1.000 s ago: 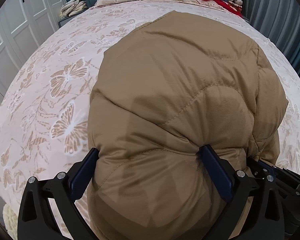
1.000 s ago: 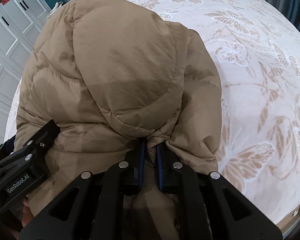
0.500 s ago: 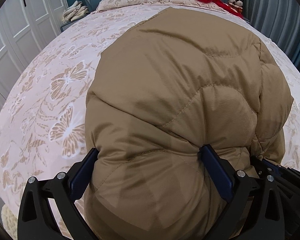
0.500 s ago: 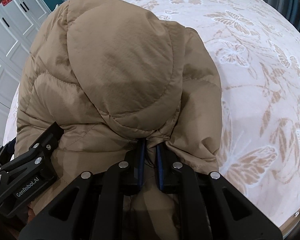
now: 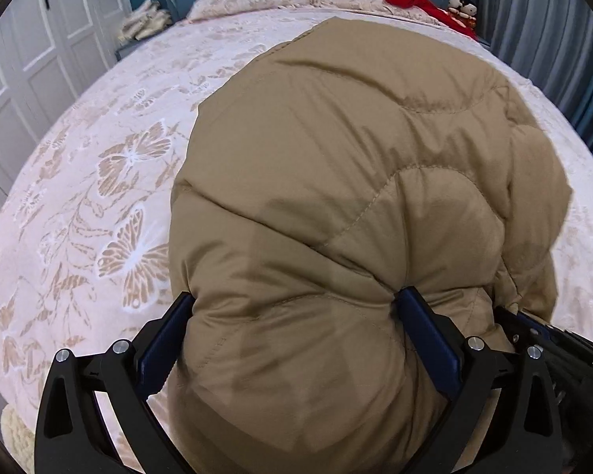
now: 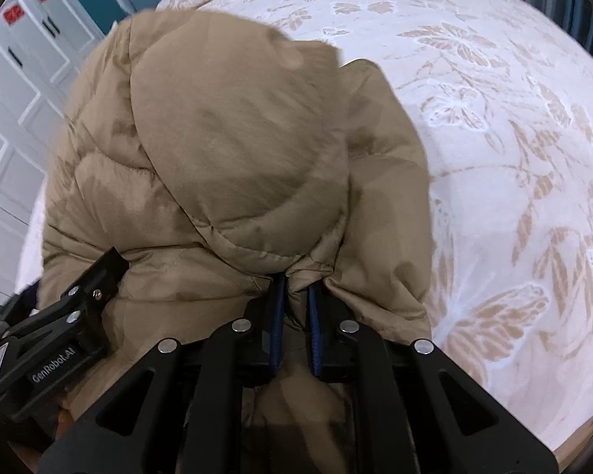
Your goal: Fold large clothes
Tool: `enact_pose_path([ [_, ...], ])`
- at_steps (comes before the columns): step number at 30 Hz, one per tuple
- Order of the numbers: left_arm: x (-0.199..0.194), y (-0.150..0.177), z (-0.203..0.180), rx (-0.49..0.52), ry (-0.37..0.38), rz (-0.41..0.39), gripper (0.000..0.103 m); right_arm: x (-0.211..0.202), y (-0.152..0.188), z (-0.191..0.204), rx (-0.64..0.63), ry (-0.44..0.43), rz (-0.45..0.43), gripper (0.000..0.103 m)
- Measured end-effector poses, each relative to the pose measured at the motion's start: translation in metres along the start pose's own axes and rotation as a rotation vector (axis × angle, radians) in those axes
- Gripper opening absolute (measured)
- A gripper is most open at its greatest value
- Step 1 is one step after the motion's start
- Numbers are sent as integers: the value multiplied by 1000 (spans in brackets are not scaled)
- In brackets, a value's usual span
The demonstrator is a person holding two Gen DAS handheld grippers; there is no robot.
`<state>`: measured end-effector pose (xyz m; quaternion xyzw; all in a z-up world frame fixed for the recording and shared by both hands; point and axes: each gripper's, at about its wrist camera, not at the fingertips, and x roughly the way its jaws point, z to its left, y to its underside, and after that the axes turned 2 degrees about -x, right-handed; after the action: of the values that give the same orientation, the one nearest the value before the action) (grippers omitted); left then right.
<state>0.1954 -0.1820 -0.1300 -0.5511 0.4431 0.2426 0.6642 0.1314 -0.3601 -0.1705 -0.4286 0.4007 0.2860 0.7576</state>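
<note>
While I am gathering the coat [image 5: 355, 197] over the bed [image 5: 79, 197] for its next fold, my left tool [image 5: 292, 308] is clasping a thick wad and my right tool [image 6: 296, 280] is pinching a thin edge.

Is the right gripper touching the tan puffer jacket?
Touching: the right wrist view shows the right gripper pinching a fold of the tan puffer jacket.

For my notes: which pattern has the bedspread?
Beige butterflies and leaves on white bedspread; clearest in left wrist view.
</note>
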Motion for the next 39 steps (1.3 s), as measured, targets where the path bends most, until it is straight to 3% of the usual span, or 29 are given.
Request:
enact_pose_path([
  [3,-20,-5,15,-34,33,32,95,-27,1,-15,59,-15,5,19],
  [6,-51,-13,26,-31,-9,-15,92,-63,4,-20,68,29,-46,22],
  [9,-69,-31,27,-9,-56,-70,91,-93,-7,-19,64,41,-115,19],
  [13,-78,-62,25,-30,-41,-119,90,-113,-41,5,11,11,-195,14],
  [17,-67,-88,17,-27,-49,-126,90,-101,-70,34,-65,27,-217,14],
  [21,-40,-97,11,-33,-44,-72,86,-63,-84,47,-85,40,-163,14],
  [30,11,-84,-8,5,-63,-20,88,2,-75,36,-68,63,-68,12],
  [39,35,-78,-15,23,-76,-4,93,28,-70,27,-55,52,-53,11],
])
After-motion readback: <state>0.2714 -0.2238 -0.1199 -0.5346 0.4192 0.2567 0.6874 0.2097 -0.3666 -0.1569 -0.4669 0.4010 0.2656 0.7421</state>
